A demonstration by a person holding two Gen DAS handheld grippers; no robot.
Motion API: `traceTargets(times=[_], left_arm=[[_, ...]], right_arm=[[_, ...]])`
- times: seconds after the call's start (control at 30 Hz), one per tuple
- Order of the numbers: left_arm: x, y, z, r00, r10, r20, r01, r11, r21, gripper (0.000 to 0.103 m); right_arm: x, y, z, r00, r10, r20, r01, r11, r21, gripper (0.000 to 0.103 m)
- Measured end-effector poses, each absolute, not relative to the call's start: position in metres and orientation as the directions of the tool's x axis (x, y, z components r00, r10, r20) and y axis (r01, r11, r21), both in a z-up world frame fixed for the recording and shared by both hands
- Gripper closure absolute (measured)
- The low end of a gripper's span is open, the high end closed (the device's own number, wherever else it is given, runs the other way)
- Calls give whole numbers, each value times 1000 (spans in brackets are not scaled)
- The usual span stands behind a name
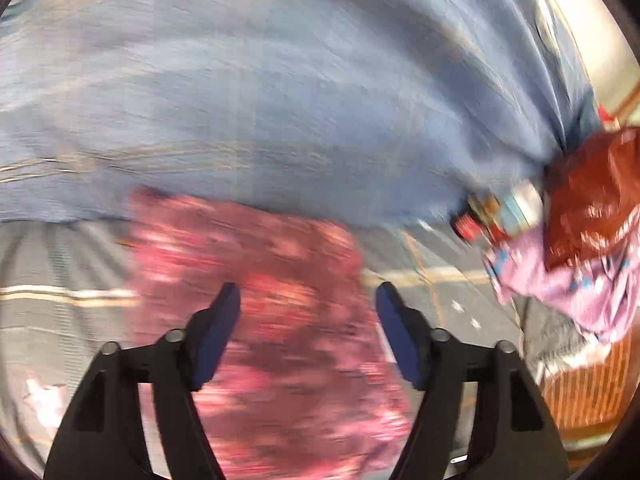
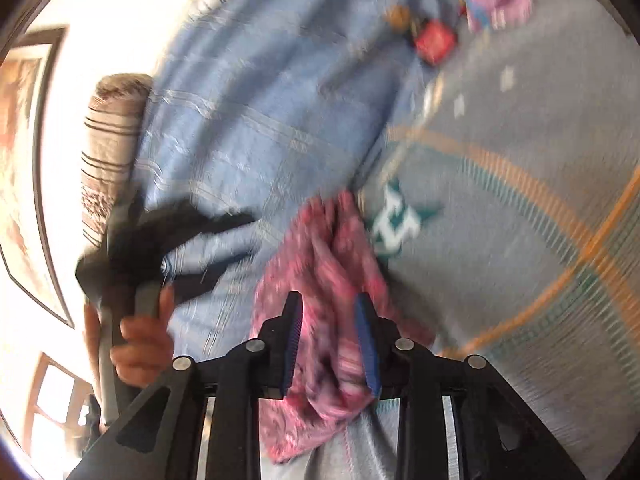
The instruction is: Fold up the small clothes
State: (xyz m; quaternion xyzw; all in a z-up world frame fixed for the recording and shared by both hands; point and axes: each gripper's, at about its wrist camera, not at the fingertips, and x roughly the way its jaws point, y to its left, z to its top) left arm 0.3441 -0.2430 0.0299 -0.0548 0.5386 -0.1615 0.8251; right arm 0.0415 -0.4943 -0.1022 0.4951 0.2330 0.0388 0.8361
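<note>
You are working on a bed covered by a grey patterned sheet (image 2: 520, 240) with orange lines and a teal star motif, and a blue blanket (image 1: 280, 100) is bunched along its far side. Both views are smeared by motion, so fine detail is lost.

The pink patterned garment (image 1: 280, 300) lies on the sheet just near the blanket's edge. Your left gripper (image 1: 308, 300) hangs above it with jaws wide apart and nothing pressed between the pads; the cloth sits below them, not gripped. That reads as a release, letting the fabric settle where the fold should land.

In the right wrist view the same garment (image 2: 332, 264) runs bunched lengthwise between the narrow-set jaws of your right gripper (image 2: 330, 308). Whether the pads press it I cannot tell; the gap looks a little wider than the cloth.

Your left hand (image 2: 140, 340) shows at the left of that view, wrapped around its gripper's handle.

Far to the right sit a lilac garment (image 1: 560, 276) and a shiny red bag (image 1: 592, 200), probably the waiting pile, kept well apart from your folding spot.
</note>
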Motion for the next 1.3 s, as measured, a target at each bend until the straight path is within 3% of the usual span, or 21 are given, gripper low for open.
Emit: traceTargets(times=[0.07, 0.17, 0.23, 0.3, 0.43, 0.5, 0.53, 0.57, 0.6, 0.67, 0.8, 1.03, 1.1, 1.13, 1.17, 1.23, 1.3], left_arm=[[344, -213, 27, 368, -316, -874, 188, 946, -263, 32], [347, -169, 1, 330, -305, -894, 106, 952, -286, 32], [348, -150, -22, 271, -362, -892, 56, 931, -361, 32], [348, -141, -42, 235, -411, -881, 16, 908, -419, 32], [348, -137, -68, 189, -497, -847, -29, 859, -511, 32], [348, -139, -77, 175, -529, -831, -36, 840, -542, 33], [348, -142, -76, 187, -517, -835, -26, 847, -530, 33], [347, -144, -74, 202, -517, -832, -13, 848, -530, 33], [345, -145, -71, 230, -515, -826, 5, 849, -528, 35], [346, -146, -72, 250, -504, -827, 21, 857, -515, 49], [351, -156, -89, 218, -475, -852, -3, 873, -487, 56], [324, -170, -63, 251, -426, -869, 33, 901, -432, 56], [301, -168, -57, 251, -446, -859, 56, 893, -447, 44], [290, -167, -57, 250, -465, -850, 63, 883, -465, 33], [278, -168, -58, 248, -482, -840, 71, 874, -481, 30], [261, -174, -66, 229, -508, -830, 79, 860, -505, 30], [255, -182, -76, 196, -499, -844, 77, 866, -494, 30]], right_arm=[[44, -499, -87, 905, 271, -329, 146, 529, 836, 61], [89, -497, -75, 866, 383, -322, 77, 534, 842, 44], [131, -490, -71, 801, 456, -388, 63, 580, 812, 44], [183, -479, -76, 698, 493, -520, 90, 660, 746, 44], [243, -465, -94, 572, 409, -711, 155, 798, 583, 44], [261, -455, -104, 509, 477, -716, 101, 793, 601, 44], [267, -448, -103, 485, 450, -750, 84, 829, 553, 60], [268, -444, -95, 501, 420, -756, 48, 859, 509, 93], [266, -442, -82, 537, 430, -726, -12, 864, 504, 94], [255, -458, -65, 637, 419, -647, -23, 850, 527, 95], [263, -480, -110, 562, 381, -734, 114, 843, 525, 94], [225, -500, -93, 619, 444, -648, 105, 771, 628, 84], [207, -500, -86, 610, 492, -622, 76, 745, 663, 68], [198, -500, -85, 601, 515, -611, 67, 730, 680, 52], [188, -499, -85, 590, 542, -599, 56, 713, 699, 44], [177, -489, -86, 568, 555, -607, 32, 722, 691, 44], [177, -468, -82, 538, 498, -680, 11, 803, 597, 60]])
